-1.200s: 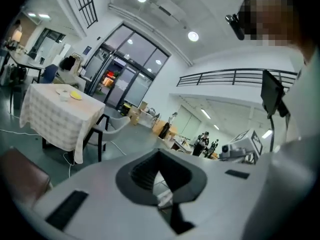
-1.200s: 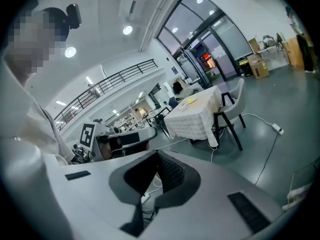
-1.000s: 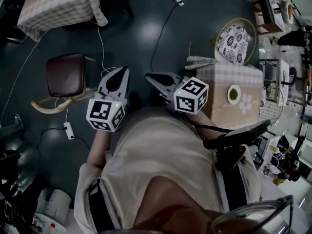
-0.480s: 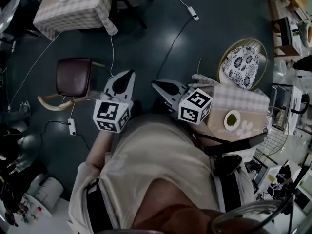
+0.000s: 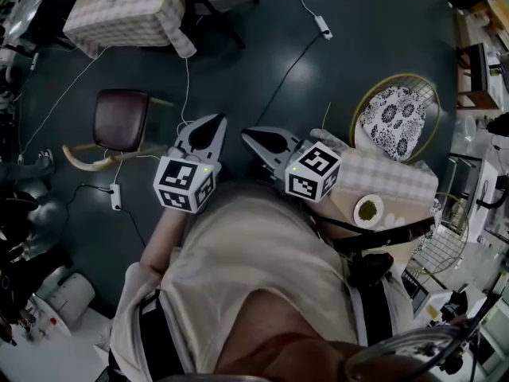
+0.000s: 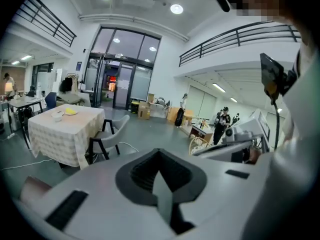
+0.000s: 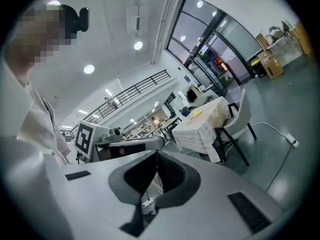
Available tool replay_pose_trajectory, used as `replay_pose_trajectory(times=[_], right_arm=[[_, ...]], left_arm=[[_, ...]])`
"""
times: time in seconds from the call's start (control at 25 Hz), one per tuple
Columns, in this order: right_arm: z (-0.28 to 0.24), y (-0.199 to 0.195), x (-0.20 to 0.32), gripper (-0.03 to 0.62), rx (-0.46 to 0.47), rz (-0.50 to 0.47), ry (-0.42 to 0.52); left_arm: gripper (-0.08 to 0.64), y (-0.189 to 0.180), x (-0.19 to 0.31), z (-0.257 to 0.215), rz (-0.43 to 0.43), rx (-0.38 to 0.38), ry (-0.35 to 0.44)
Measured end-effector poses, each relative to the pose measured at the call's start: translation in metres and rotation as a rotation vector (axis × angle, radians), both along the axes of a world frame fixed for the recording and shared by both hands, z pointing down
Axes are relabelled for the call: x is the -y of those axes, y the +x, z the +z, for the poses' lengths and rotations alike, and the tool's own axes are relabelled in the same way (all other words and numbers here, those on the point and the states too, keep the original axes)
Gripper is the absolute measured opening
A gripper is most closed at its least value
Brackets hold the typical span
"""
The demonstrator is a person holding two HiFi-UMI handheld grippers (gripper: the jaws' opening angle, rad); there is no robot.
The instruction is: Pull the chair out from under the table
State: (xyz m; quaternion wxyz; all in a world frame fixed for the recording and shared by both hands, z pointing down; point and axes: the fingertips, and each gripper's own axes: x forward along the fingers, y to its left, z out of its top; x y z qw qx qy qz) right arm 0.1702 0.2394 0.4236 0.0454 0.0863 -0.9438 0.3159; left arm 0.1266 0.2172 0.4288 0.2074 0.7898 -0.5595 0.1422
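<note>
The left tool (image 5: 216, 122) and right tool (image 5: 248, 134) are hovering above the floor (image 5: 334, 62), jaws pressed together and pinching nothing. The grey chair (image 6: 119, 125) is sitting drawn up against the checked table (image 6: 60, 129), well apart from both.

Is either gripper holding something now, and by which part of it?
Nothing is held: the grey left gripper and grey right gripper are both shut, empty.

A: What's in the way?
B: Brown chair (image 5: 121, 119) at ten o'clock, wicker chair (image 5: 395, 118) at two, checked table (image 5: 390, 177) at three.
A: And clear?
B: Floor (image 5: 231, 70) at twelve, one cable (image 5: 286, 78) crossing.
</note>
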Motion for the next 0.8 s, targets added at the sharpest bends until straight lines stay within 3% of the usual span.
replay_pose_trajectory(times=[0.2, 0.52, 0.68, 0.8], right_arm=[[0.005, 0.001, 0.002, 0.009, -0.016, -0.064, 0.015], [0.004, -0.008, 0.021, 0.011, -0.044, -0.034, 0.034], [0.012, -0.017, 0.038, 0.011, -0.07, 0.007, 0.003], [0.017, -0.039, 0.048, 0.01, -0.106, -0.015, -0.005]], left_arm=[[0.006, 0.001, 0.009, 0.002, -0.024, -0.007, -0.008], [0.006, -0.023, 0.03, 0.005, -0.052, -0.034, -0.008], [0.007, -0.028, 0.047, 0.002, 0.005, -0.119, 0.012], [0.006, -0.047, 0.063, -0.003, 0.021, -0.093, 0.055]])
